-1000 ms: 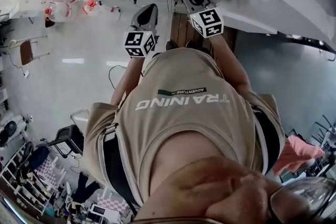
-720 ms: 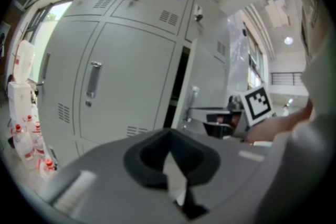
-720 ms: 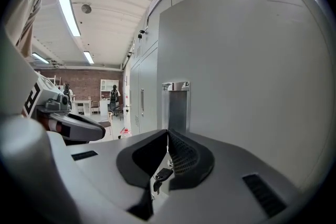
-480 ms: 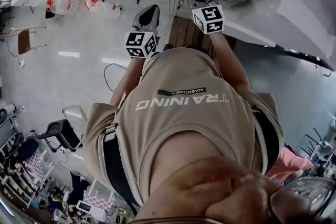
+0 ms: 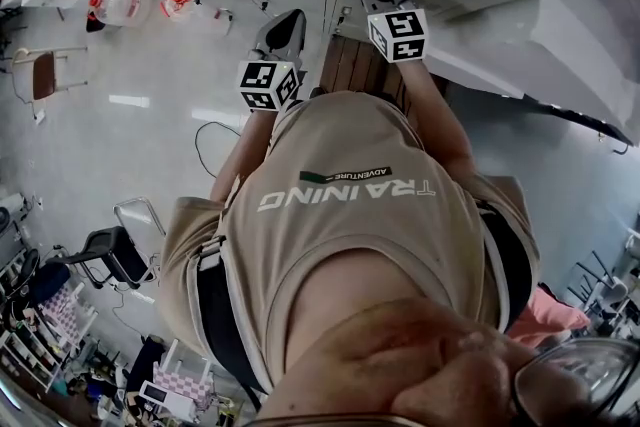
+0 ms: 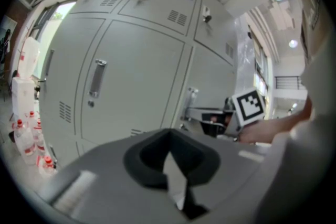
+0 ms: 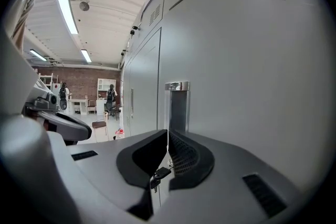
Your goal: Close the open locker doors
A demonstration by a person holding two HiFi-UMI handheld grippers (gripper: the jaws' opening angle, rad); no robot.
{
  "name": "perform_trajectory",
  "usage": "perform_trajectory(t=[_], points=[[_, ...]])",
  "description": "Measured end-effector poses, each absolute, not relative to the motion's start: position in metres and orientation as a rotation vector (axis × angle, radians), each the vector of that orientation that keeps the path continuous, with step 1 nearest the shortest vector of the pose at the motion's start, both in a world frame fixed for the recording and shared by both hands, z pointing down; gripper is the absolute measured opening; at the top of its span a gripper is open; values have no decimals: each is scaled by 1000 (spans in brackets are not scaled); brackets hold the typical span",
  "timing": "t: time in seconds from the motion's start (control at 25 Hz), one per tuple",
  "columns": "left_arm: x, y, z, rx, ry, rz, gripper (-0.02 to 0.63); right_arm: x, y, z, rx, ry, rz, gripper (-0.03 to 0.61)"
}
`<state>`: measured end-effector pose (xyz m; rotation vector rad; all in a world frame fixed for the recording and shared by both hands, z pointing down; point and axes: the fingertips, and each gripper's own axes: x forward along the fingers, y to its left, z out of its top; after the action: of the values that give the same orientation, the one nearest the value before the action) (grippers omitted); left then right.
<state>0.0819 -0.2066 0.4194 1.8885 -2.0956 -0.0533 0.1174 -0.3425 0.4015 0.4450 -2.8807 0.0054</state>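
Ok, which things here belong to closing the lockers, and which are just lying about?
Part of the job:
locker door
its handle
right tongs, shut, close to that door
left tongs, shut, empty

Just lying about:
red-capped bottles
brown chair
floor cable
black chair

Grey steel locker doors: one swung out, the rest flush
Open door (image 5: 560, 45): plain light-grey panel at the right end of the locker bank, angled out from the row, dark lower edge showing; chrome recessed handle (image 7: 177, 105) upright near its free edge. Neighbouring doors (image 6: 131, 76): same grey, sitting flush with the bank face, each with a vertical pull handle (image 6: 96, 78) and small louvre vents (image 6: 176, 17) near top and bottom edges
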Motion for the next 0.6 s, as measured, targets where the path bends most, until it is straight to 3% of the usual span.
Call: perform_trajectory(t=[0.6], points=[[79,-203,419,1856,-2121,-50,-1,111,-352,401,434,-2884,-8,17]])
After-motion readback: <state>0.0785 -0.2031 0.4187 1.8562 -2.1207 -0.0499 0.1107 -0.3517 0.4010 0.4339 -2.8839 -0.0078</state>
